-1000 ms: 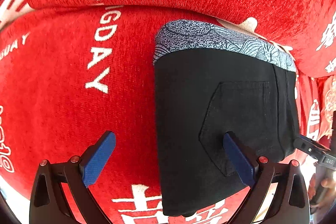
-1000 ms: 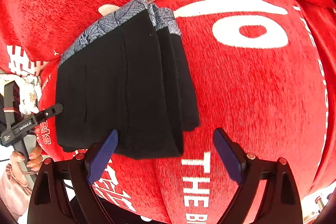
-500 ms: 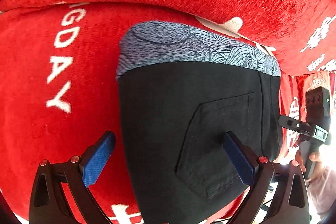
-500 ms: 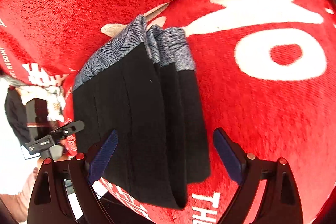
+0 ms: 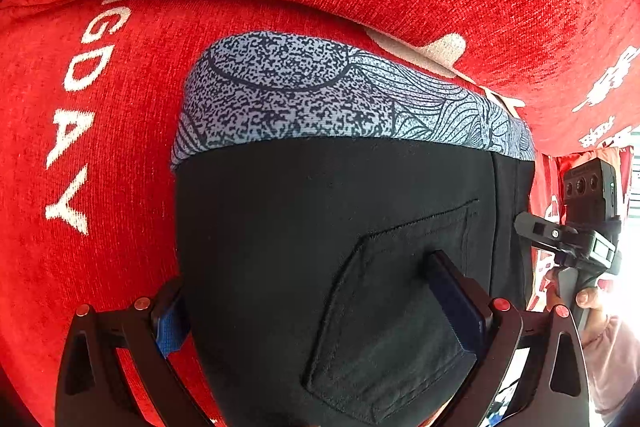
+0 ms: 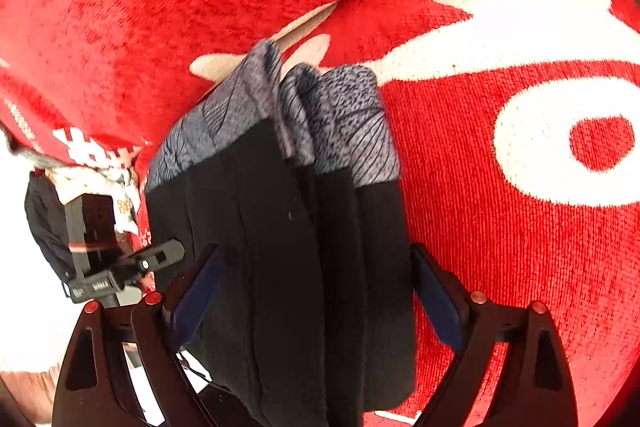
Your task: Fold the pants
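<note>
Folded black pants [image 5: 320, 227] on red sofa cushion [image 5: 100, 187]; left gripper [image 5: 320, 311] and right gripper [image 6: 316, 303] fingers spread astride. Closing unevenly risks shifting the stacked layers toward 6 o'clock.

Both wrist views close, facing pants [image 5: 320, 247] from opposite sides

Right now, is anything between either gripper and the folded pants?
Nothing visible. The folded black pants already lie between the open fingers of the left gripper, and likewise the right gripper, on the red blanket. No other object intervenes.
</note>
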`<state>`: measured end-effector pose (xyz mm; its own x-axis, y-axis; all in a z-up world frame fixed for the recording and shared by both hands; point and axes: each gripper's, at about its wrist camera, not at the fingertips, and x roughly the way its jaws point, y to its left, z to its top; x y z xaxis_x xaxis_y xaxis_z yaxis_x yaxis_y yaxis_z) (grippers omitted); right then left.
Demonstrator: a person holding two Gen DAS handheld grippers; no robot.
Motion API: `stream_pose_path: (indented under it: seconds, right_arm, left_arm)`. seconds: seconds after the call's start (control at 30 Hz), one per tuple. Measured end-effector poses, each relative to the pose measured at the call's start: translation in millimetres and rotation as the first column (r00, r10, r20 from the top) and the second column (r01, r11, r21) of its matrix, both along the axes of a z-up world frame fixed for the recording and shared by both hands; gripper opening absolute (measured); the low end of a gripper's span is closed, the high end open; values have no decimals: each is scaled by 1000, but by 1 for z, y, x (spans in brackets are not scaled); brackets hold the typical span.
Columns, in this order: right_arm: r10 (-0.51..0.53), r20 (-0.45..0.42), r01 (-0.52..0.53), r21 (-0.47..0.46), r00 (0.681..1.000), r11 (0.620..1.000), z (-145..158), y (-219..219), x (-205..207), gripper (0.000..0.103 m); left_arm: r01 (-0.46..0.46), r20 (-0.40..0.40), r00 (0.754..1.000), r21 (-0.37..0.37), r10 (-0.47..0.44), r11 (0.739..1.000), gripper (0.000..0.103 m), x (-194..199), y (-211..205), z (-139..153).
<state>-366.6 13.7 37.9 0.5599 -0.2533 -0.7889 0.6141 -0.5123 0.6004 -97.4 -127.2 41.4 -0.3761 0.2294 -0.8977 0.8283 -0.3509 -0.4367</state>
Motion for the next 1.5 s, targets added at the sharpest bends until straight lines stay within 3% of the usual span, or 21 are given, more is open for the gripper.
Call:
stream_pose_path:
  seconds: [0.07,0.17,0.27,0.37,0.53,0.77,1.07,1.1,1.2,1.3,1.43,1.47,1.5]
  right_arm:
    - [-2,-13,2,9,1000,1000,3,0,-2,72]
    - [-15,-1,15,-11,1000,1000,10,4,-3,57]
    - [-31,11,31,-36,999,999,21,11,-6,50]
    - [-55,39,57,-59,998,997,32,13,-6,46]
    - [-72,98,80,-85,993,993,50,23,1,42]
    - [-57,157,72,-91,986,993,62,43,53,42]
    - [-57,171,66,-44,984,997,35,56,123,42]
    - [-52,162,58,-36,985,998,31,56,127,42]
    - [-56,114,59,-21,992,998,25,56,126,48]
    - [-53,24,52,39,998,998,26,56,121,59]
    - [-21,-121,31,78,992,997,45,60,113,60]
    - [-3,-179,19,90,984,996,54,61,112,56]
    - [6,-206,13,88,979,996,58,61,112,37]
  left_arm:
    - [-10,6,1000,-8,10,1000,98,3,1,3]
    - [-11,-34,999,-38,10,999,79,16,5,22]
    - [-6,-55,998,-61,3,998,65,22,8,35]
    - [-4,-81,997,-64,-1,998,60,31,11,48]
    - [15,-77,997,-84,-21,996,60,49,20,70]
    - [31,-38,999,-108,-35,994,60,102,37,97]
    - [23,65,998,-94,-17,995,64,151,53,66]
    - [18,73,997,-97,-10,995,71,154,53,62]
    - [-29,92,995,-141,43,990,77,167,46,58]
    - [-58,113,990,-174,78,983,77,178,41,69]
    - [-33,166,983,-284,83,958,77,186,36,94]
    - [-32,135,988,-292,75,956,77,187,35,103]
    - [-30,116,991,-291,66,956,77,187,35,109]
